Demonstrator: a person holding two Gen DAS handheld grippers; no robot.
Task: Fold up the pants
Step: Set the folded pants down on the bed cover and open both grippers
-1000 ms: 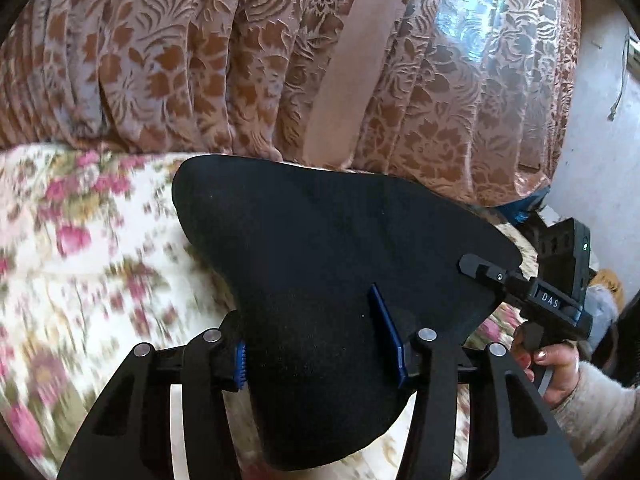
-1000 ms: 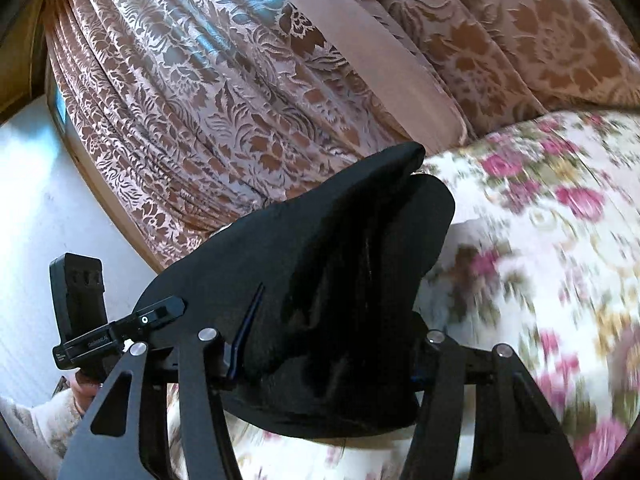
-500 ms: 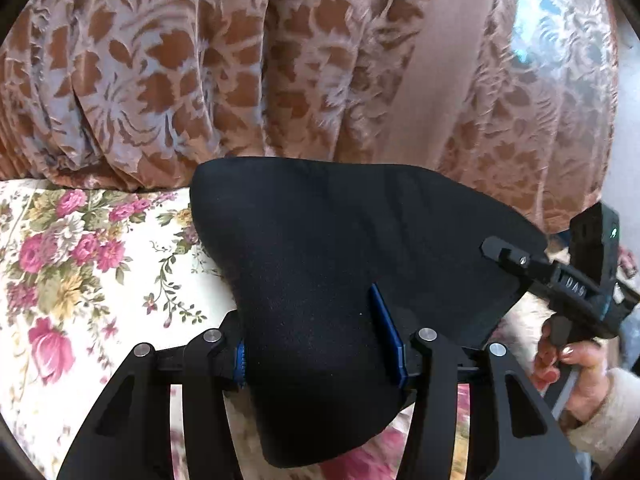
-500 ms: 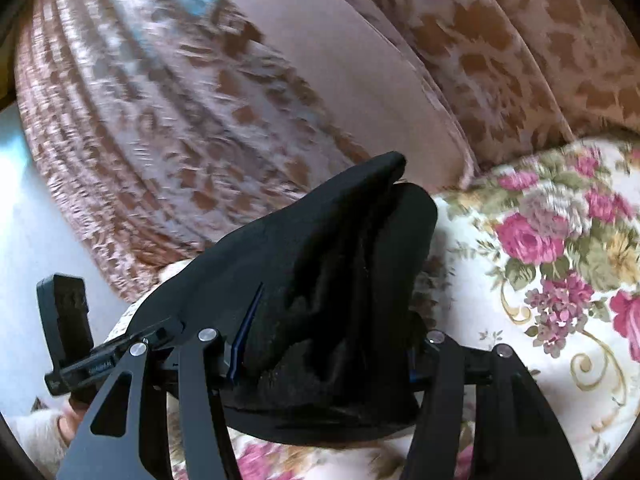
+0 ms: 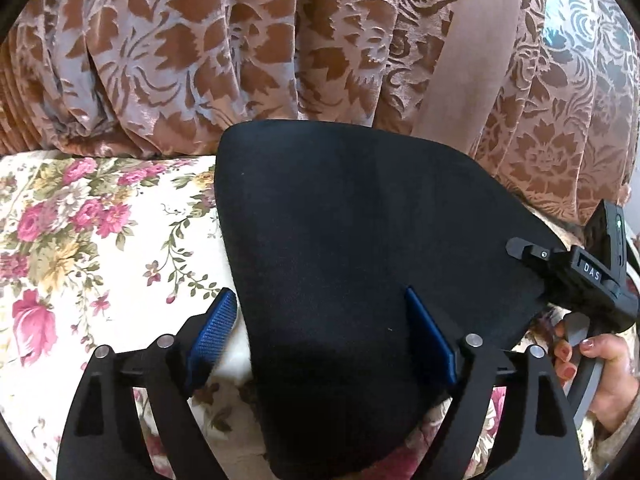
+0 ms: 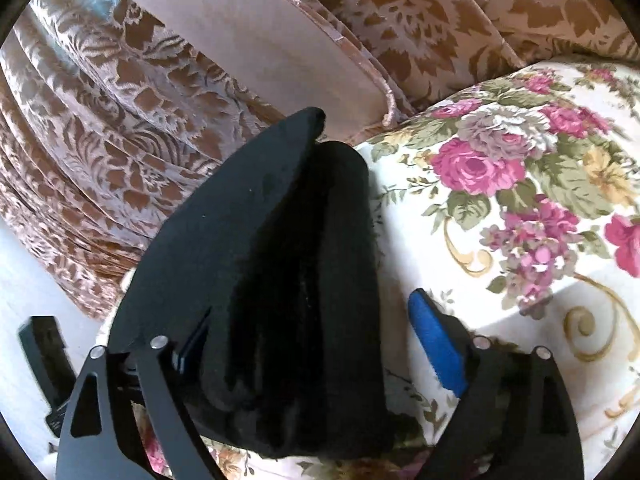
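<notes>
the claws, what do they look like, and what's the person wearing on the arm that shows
Each claw, left claw and right claw, has black angular fingers with silver rivets and textured blue pads. The right claw's body carries white "DAS" lettering and a small green light. The sleeve looks beige and knitted.

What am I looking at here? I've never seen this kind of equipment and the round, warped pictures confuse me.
A person holds a hand-held two-finger gripper in each hand; a wide-angle camera on each looks along its fingers. One picture comes from the left gripper, the other from the right gripper. Folded black fabric pants lie on a cream bedcover printed with pink roses, before a brown patterned velvet curtain. Both grippers' jaws have just been opening: the pants are between the blue pads, but at least one pad on each stands clear, so nothing is gripped. The left view also shows the person's hand holding the right gripper.
</notes>
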